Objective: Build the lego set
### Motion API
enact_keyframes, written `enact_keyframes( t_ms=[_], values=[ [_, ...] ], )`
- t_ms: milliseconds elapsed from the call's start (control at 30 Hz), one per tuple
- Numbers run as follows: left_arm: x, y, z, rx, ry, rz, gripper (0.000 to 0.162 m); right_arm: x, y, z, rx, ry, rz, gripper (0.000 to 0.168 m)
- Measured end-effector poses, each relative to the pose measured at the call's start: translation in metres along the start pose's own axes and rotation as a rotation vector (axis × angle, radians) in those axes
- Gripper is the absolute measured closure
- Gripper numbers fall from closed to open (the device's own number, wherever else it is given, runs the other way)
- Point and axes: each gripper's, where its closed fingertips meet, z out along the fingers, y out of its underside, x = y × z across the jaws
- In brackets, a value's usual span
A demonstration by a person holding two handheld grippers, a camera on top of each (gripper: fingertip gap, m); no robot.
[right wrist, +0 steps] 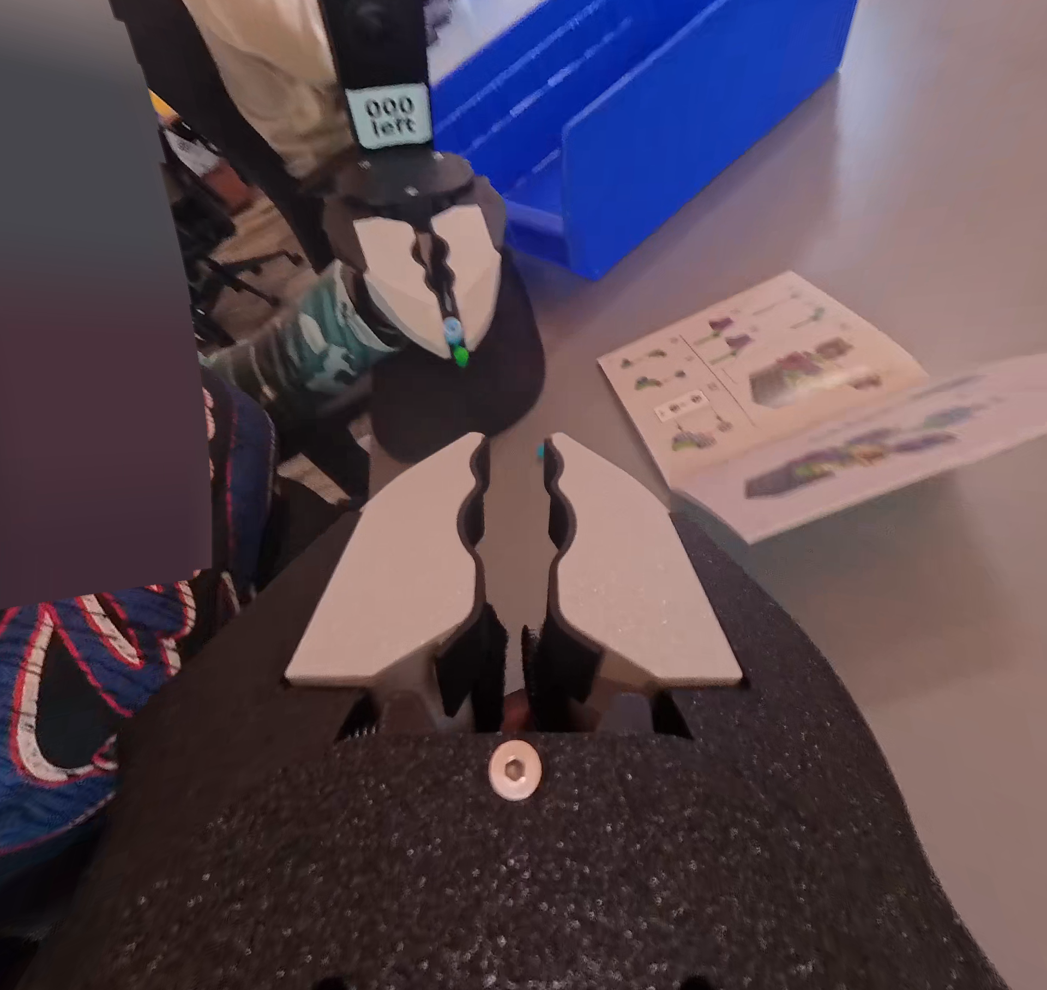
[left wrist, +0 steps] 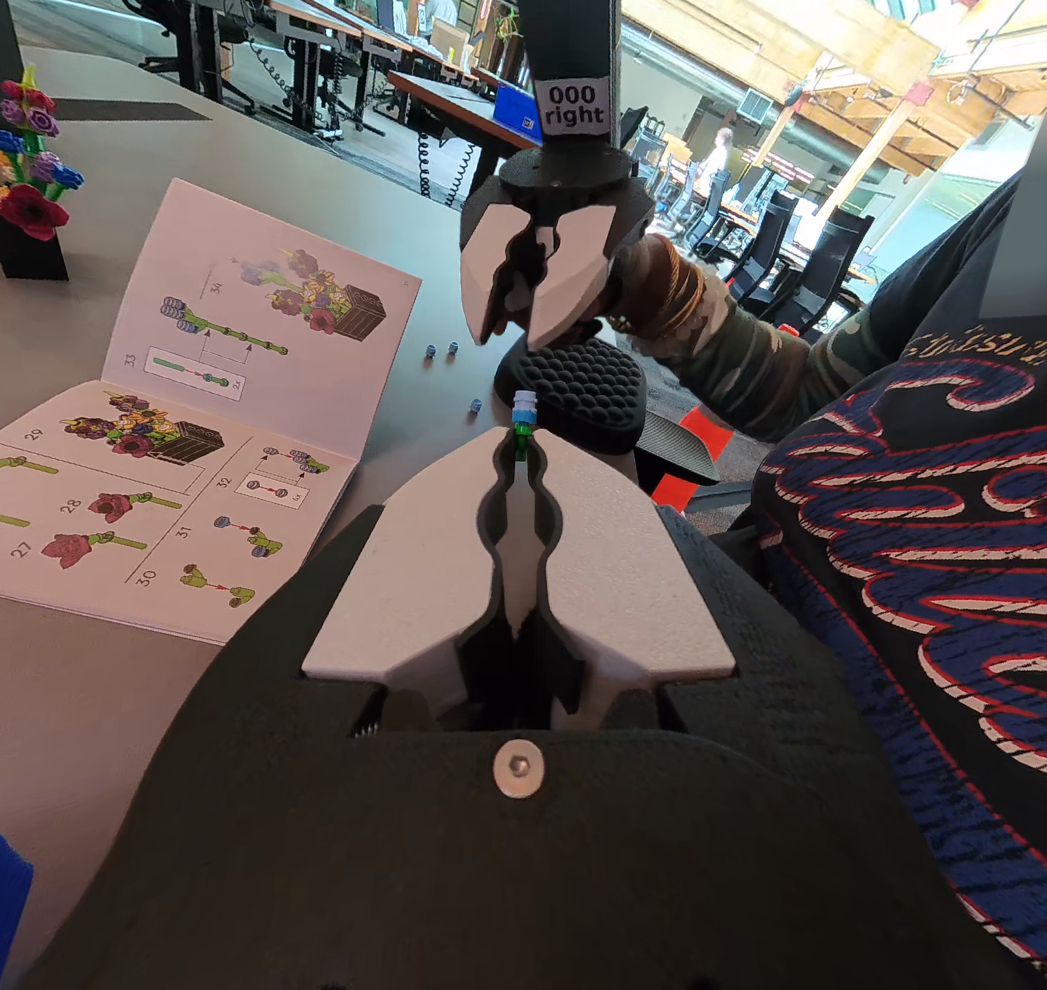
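The left claw [left wrist: 520,442] is pinching a small green lego stem piece [left wrist: 520,444] at its very tips, with a light blue and white stud stack [left wrist: 524,406] standing up out of the pinch, clear of the fingers. The right claw [right wrist: 513,447] is spread, its jaws apart with bare desk showing between them; a speck of light blue sits at the inner edge of one tip, too blurred to tell whether it is a piece being carried. From the left wrist view the right claw [left wrist: 504,334] hangs above and just beyond the held piece, pointing down at it.

Three loose blue round studs [left wrist: 451,347] lie on the grey desk [left wrist: 113,736] near the open instruction booklet [left wrist: 187,442]. A finished lego flower bouquet [left wrist: 34,170] stands at the far left, and a blue bin [right wrist: 651,113] sits beyond the booklet.

The held assembly is probably very light, rigid plastic and smooth, so it could twist or pop out of a tip pinch if pushed off-axis. The thin stem is the sensible hold, as now, leaving the top stud free. A loose stud is best taken across its round sides, squarely, and pressed straight down along the stem's line; a sideways push would likely lever the stem loose.
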Motion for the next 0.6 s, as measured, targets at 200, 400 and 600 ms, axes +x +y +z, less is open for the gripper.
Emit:
enact_keyframes(
  t_ms=[200,400,600],
  values=[
    [0.0,0.002,0.002,-0.019,-0.01,0.009,0.158,0.026,0.037,-0.018,-0.189,0.169,-0.041,0.154],
    [0.0,0.004,0.003,-0.034,-0.012,0.019,0.158,0.027,0.064,-0.009,-0.289,0.187,-0.061,0.156],
    [-0.002,0.003,0.002,-0.025,-0.021,0.005,0.158,0.025,0.074,-0.003,-0.321,0.159,-0.096,0.158]
  ],
)
